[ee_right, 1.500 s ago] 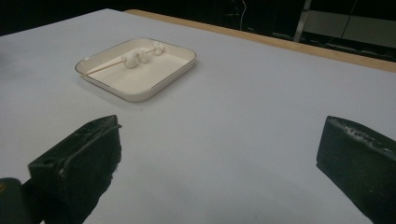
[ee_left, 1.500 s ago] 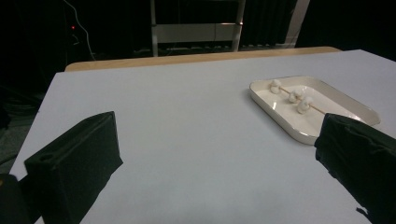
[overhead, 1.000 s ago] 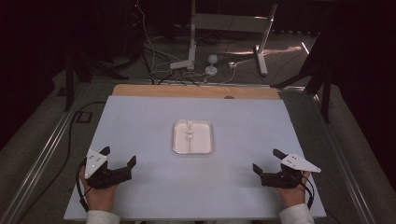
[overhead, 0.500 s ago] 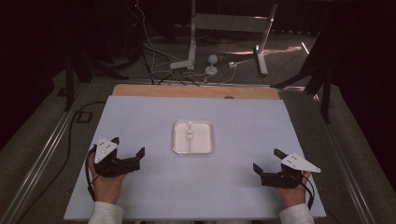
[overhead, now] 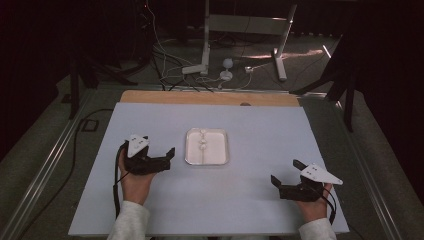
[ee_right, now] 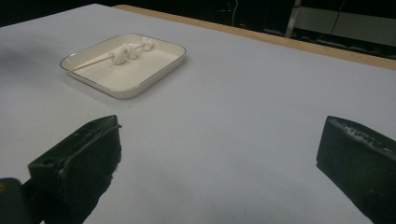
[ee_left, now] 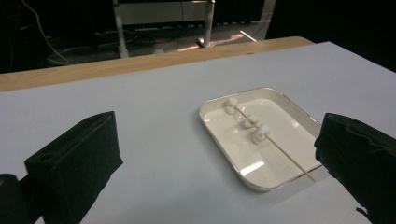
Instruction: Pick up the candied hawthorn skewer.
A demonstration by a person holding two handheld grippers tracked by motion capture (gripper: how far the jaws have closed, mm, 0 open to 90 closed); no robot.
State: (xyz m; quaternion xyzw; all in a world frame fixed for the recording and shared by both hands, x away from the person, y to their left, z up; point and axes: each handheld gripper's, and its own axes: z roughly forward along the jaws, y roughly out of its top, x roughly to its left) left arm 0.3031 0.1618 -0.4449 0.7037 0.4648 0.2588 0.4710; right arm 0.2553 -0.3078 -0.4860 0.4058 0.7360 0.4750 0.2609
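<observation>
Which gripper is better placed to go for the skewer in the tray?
Left, probably. The left gripper is open right beside the tray, jaws pointing at it, and the skewer lies close ahead in its view. The right gripper, also open, sits farther back near the table's front edge.

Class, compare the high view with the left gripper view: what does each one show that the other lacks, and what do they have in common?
The high view alone shows both hands, the left tongs and right tongs from above, open, and the whole table. The left gripper view alone makes out the wooden skewer with white pieces threaded on it. Both show the white tray on the table.
</observation>
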